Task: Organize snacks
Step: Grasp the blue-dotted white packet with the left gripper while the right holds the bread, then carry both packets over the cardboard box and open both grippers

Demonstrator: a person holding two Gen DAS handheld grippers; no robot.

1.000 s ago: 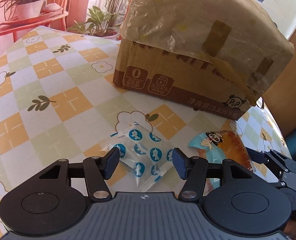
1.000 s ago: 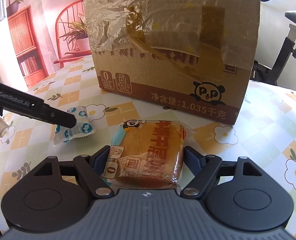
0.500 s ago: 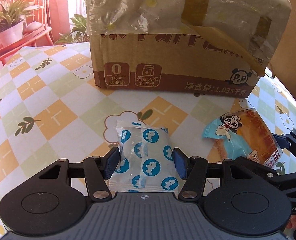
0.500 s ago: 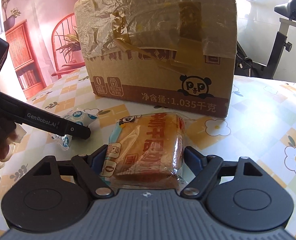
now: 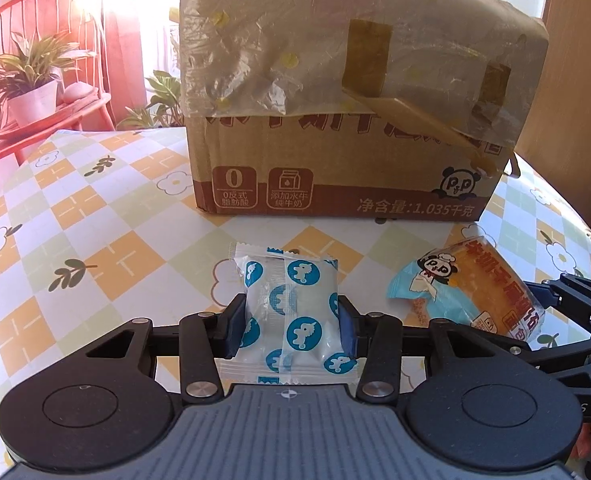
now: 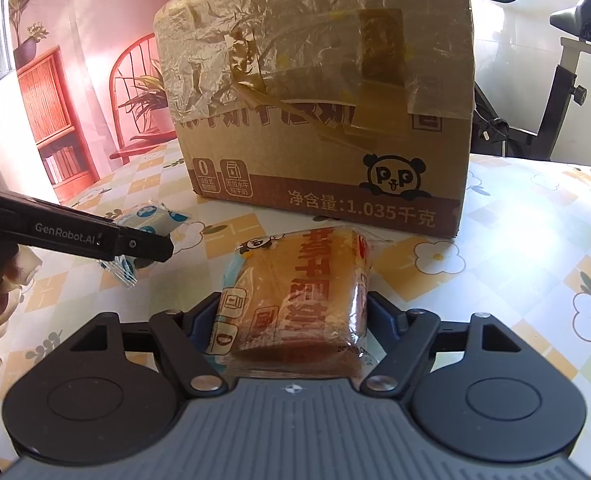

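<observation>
A white packet with blue dots (image 5: 295, 304) lies on the checked tablecloth (image 5: 95, 240) between the pads of my left gripper (image 5: 290, 324). Its jaws are closing and the pads press on the packet's two sides. To its right lies an orange bread packet with a panda (image 5: 483, 284). In the right wrist view this bread packet (image 6: 295, 292) sits between the pads of my right gripper (image 6: 291, 320), whose jaws are closing against its wrapper. Both packets rest on the table. The left gripper's fingers (image 6: 135, 242) hide part of the dotted packet (image 6: 151, 216).
A large taped cardboard box (image 5: 335, 120) stands just behind both packets, its top flaps shut (image 6: 315, 100). A red chair with potted plants (image 5: 35, 96) is beyond the table's left edge. An exercise bike (image 6: 567, 80) stands at the right.
The left gripper swung round to face the box squarely and slid over the dotted packet, then narrowed its jaws onto it. The right gripper stayed around the bread packet and narrowed slightly.
</observation>
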